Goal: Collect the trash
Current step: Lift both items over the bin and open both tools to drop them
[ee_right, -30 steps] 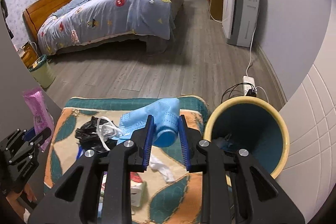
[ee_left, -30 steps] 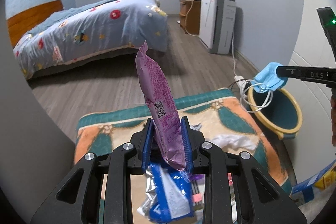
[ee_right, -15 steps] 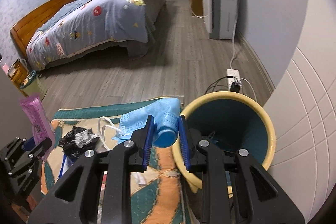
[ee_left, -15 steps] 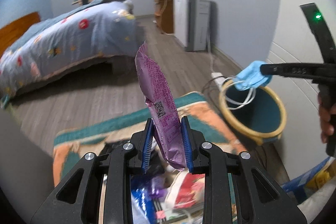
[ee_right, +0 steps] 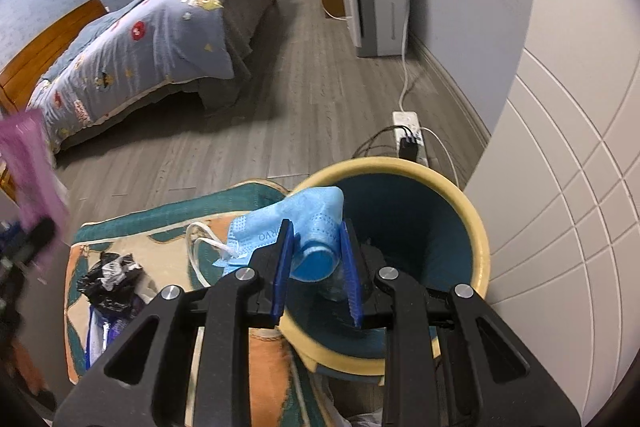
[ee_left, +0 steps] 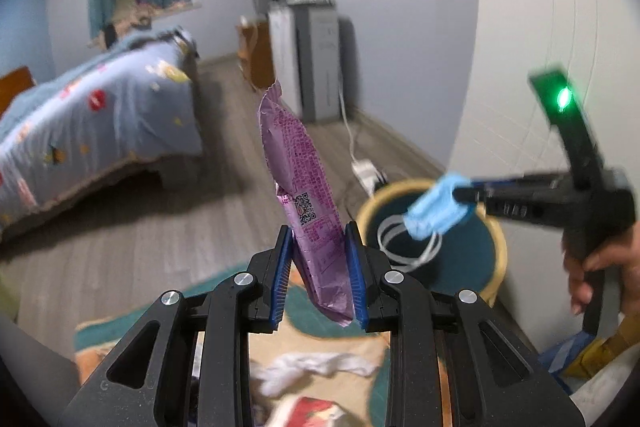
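Observation:
My left gripper (ee_left: 318, 275) is shut on a purple snack wrapper (ee_left: 298, 195) that stands upright between the pads, above the patterned table. My right gripper (ee_right: 316, 267) is shut on a blue face mask (ee_right: 296, 223) with white ear loops, held over the rim of the yellow bin with a teal inside (ee_right: 460, 211). In the left wrist view the mask (ee_left: 438, 209) hangs over the bin (ee_left: 496, 239) to the right of my left gripper. The purple wrapper (ee_right: 32, 163) shows at the left edge of the right wrist view.
A patterned orange and teal cloth (ee_right: 160, 239) covers the table, with a black crumpled bag (ee_right: 108, 275), white tissue (ee_left: 316, 367) and other wrappers. A power strip with cables (ee_right: 408, 135) lies behind the bin. A bed (ee_right: 152, 39) stands across the wooden floor.
Both grippers have moved right toward the bin. The mask now hangs over the bin's opening, and the wrapper has come closer to the bin.

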### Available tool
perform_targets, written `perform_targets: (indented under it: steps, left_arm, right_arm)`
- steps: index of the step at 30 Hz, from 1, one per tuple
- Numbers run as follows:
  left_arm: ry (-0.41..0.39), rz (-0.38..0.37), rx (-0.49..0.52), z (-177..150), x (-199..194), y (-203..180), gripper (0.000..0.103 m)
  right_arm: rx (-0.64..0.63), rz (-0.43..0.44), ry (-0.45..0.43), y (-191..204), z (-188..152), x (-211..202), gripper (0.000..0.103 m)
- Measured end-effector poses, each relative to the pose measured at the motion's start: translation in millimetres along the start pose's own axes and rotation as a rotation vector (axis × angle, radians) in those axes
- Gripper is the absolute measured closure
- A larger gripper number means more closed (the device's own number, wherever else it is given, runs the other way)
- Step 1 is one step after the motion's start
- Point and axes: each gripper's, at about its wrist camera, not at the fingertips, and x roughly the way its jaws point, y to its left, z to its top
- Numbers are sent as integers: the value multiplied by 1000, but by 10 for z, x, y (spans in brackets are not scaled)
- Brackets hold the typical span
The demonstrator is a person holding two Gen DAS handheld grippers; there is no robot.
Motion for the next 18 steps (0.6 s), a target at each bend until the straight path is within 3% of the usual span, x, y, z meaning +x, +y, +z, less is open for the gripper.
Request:
perform_targets:
  steps: [8,13,18]
  left_arm:
    - [29,-68,43,-3,338,-305,75]
    - [64,-147,65,-92,511,-539,75]
    - [114,-173,165,-239,710,-851,75]
  right_arm:
    - [57,-43,18,-378,-11,83,80]
    - [55,-130,23,-644,-9,104,80]
    - [38,-216,49,-842,-62,187,80]
